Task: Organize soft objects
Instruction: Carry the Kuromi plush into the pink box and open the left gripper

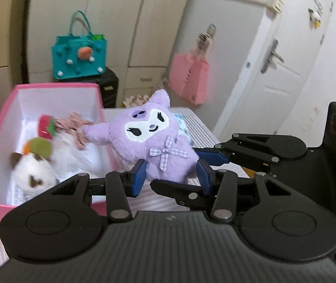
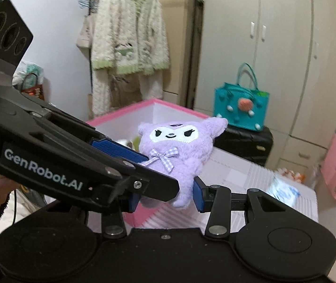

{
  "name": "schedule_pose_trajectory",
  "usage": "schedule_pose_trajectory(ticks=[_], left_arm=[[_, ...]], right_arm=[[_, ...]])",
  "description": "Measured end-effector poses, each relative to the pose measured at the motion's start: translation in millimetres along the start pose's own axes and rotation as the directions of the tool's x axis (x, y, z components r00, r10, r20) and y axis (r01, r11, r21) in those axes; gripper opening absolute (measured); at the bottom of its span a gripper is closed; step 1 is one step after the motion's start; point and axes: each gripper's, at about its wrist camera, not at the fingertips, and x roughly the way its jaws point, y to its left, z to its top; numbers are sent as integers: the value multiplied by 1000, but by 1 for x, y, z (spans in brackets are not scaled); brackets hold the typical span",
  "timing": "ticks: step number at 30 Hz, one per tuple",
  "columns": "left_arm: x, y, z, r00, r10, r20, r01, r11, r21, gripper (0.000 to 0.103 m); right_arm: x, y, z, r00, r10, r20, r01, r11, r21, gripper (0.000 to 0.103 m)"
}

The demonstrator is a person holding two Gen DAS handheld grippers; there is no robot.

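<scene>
Left wrist view first: your landmark is the pink box [image 1: 5, 120], open-topped with a white inside, standing on the striped table cover [image 1: 203, 129]. Behind the box a teal felt bag [image 1: 79, 54] sits on a black case [image 1: 109, 87], and farther to the right of it a pink paper bag [image 1: 189, 80] hangs by the white door [image 1: 283, 54]. Inside the box lie a white plush with brown patches [image 1: 36, 172], a green and orange ball [image 1: 39, 149] and a red and green soft piece [image 1: 46, 127] on a braided cord.

Just to the right of the box, raised clear of the table and level with its rim, you hold the purple plush doll [image 1: 151, 139] upright, face toward the camera, one ear reaching over the box's near corner. Your left gripper [image 1: 171, 176] is clamped on the doll's lower body, a blue pad pressing each side. Your right gripper [image 1: 204, 159] comes in from the side away from the box and meets the same lower body.

Right wrist view confirms it: the right gripper [image 2: 165, 197] has its blue pads against the doll [image 2: 179, 151] at the feet, jaws closed on it, while the left gripper's finger crosses in front. A fluffy cream robe [image 2: 128, 37] hangs behind the box [image 2: 130, 113].
</scene>
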Motion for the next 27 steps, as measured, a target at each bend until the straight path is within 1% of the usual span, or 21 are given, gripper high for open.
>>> schedule_pose_trajectory(ticks=[2,5,9,12,14,17,20,22,27], left_arm=[[-6,15,4,1000,16,11,-16,999,-32,45],[-10,40,9,999,31,7,-30,996,-79,45],[-4,74,15,999,47,-8,-48,989,-138,45],[7,99,16,998,49,-30,-53,981,-187,45],[14,111,14,998,45,-48,-54,976,-210,45],[28,125,13,997,33,-69,-48,971,-234,45],[41,139,14,996,2,-90,-26,964,-266,45],[48,143,16,995,-18,-95,-8,961,-275,45],[64,151,19,993,-43,-108,10,958,-286,45]], right_arm=[[10,5,11,1000,25,1,-25,1000,-8,49],[29,13,25,997,77,-11,-77,997,-2,49],[59,19,39,989,140,-47,-139,990,28,49],[84,21,43,986,156,-64,-152,986,62,49],[96,23,41,986,148,-76,-142,987,73,49],[110,28,39,987,126,-101,-121,991,57,49],[121,29,41,984,111,-137,-104,993,61,49],[125,29,42,984,87,-157,-79,995,58,49],[134,29,44,984,8,-180,-7,1000,4,49]])
